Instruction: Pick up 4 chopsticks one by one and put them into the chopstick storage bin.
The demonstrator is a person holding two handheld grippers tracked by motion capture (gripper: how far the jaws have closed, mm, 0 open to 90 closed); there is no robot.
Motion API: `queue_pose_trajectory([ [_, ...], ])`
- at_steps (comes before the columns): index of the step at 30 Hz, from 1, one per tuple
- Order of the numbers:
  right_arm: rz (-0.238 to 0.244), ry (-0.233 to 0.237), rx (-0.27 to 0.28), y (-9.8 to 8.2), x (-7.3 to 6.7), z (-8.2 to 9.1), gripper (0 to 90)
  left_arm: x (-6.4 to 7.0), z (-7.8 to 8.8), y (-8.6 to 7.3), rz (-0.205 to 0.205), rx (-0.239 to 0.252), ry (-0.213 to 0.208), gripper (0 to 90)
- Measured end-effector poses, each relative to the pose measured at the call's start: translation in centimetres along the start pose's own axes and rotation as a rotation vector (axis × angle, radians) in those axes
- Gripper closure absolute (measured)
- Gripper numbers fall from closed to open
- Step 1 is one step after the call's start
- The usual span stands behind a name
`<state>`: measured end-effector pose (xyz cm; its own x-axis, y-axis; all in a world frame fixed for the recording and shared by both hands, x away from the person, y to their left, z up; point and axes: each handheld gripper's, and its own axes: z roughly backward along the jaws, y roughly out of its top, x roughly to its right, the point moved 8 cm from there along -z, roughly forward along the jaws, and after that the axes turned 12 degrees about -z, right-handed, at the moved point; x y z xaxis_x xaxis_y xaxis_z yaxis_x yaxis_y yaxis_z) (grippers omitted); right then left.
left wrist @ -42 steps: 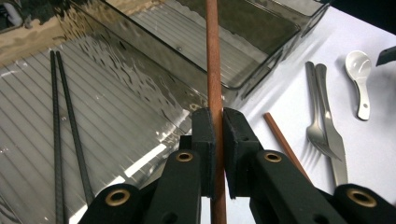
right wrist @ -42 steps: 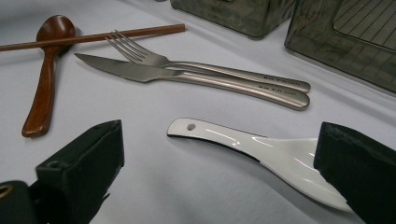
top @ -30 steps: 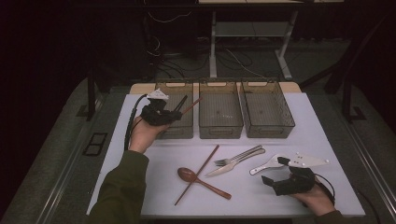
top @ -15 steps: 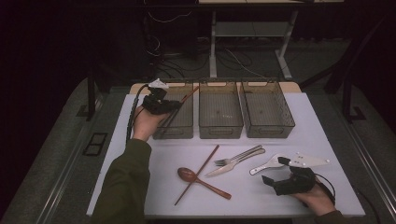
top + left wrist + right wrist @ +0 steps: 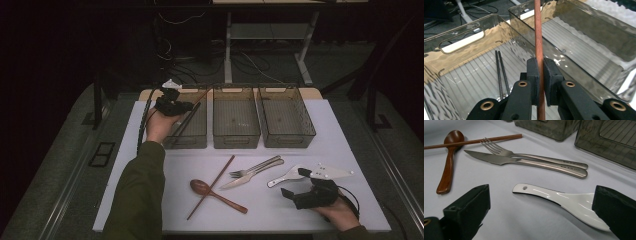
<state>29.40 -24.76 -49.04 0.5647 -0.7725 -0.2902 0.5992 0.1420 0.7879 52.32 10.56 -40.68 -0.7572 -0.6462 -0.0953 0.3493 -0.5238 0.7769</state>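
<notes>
The left gripper [image 5: 539,75] pinches 1 brown chopstick [image 5: 538,32] upright over the left bin [image 5: 192,131], above 2 black chopsticks [image 5: 501,72], while the right gripper [image 5: 541,212], jaws spread, straddles the white spoon [image 5: 564,201].

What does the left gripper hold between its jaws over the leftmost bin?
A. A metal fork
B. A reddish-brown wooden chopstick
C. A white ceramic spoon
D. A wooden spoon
B: in the left gripper view, the left gripper has its jaws closed on a wooden chopstick above the leftmost bin, while the white spoon, fork and wooden spoon lie on the table.
</notes>
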Motion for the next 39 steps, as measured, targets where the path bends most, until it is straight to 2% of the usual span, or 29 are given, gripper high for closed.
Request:
queue_pose_trajectory([
  [3, -0.006, 0.0, 0.001, 0.0, 0.0, 0.1, 1.4, -0.4, -0.4, 0.0, 0.022, 0.011, 0.009, 82.9],
  [8, -0.007, 0.0, 0.001, 0.0, 0.0, 0.1, 1.4, -1.0, -1.2, -0.1, 0.027, 0.026, 0.026, 82.9],
  [11, -0.006, -0.001, 0.0, 0.0, 0.0, 0.1, 1.4, -1.2, -1.6, -0.2, 0.055, 0.032, 0.041, 82.8],
  [18, -0.006, -0.002, 0.001, 0.0, 0.1, 0.1, 1.4, -1.9, -3.0, -1.0, 0.114, 0.003, 0.069, 82.6],
  [21, -0.004, -0.001, 0.004, 0.0, 0.2, 0.1, 1.4, -2.1, -3.3, -1.3, 0.125, -0.013, 0.085, 81.3],
  [25, -0.005, -0.001, 0.006, 0.0, 0.2, 0.2, 1.4, -2.0, -3.5, -1.3, 0.124, -0.014, 0.101, 73.0],
  [39, -0.002, -0.001, 0.003, 0.0, 0.1, 0.1, 1.4, -1.5, -2.8, -0.9, 0.108, -0.025, 0.093, 58.3],
])
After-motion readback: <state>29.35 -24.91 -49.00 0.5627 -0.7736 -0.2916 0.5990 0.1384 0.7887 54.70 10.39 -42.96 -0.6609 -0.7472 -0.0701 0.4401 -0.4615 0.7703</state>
